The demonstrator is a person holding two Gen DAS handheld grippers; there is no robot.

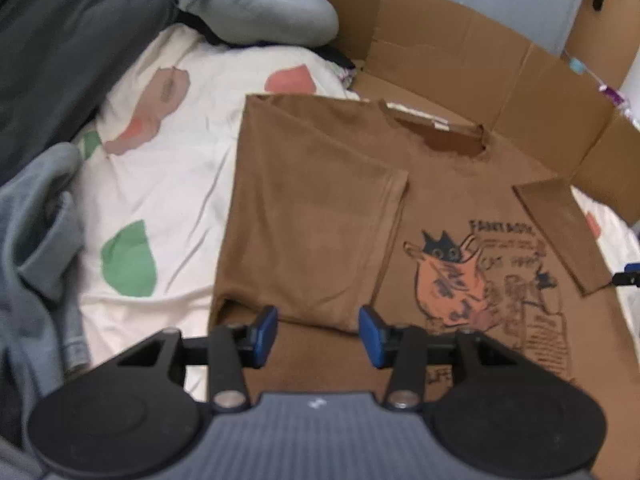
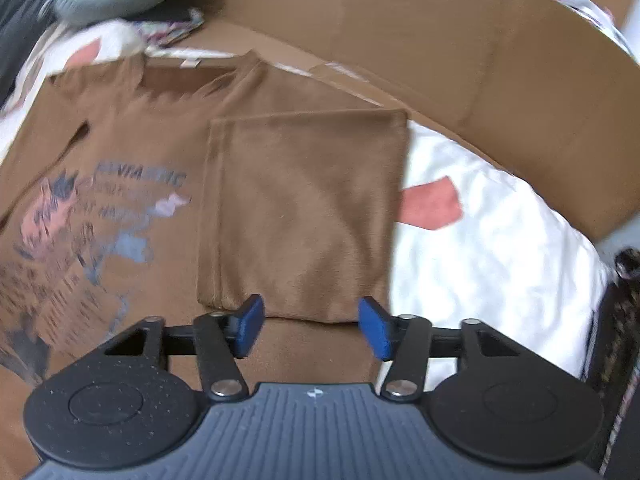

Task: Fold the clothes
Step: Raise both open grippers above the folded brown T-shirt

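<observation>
My left gripper [image 1: 318,330] and right gripper [image 2: 312,328] hang with jaws apart over the soft, light brown printed cotton T-shirt [image 1: 440,200], sleeves folded inward, best pinched at its hem corners.

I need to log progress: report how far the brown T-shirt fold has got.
Done: both sleeves of the brown T-shirt are folded in over the body, the left sleeve and the right sleeve, with the shirt lying print-up on the bedsheet. In hand: nothing; the left claw and right claw are open above the sleeve hems. Left: folding the body.
</observation>
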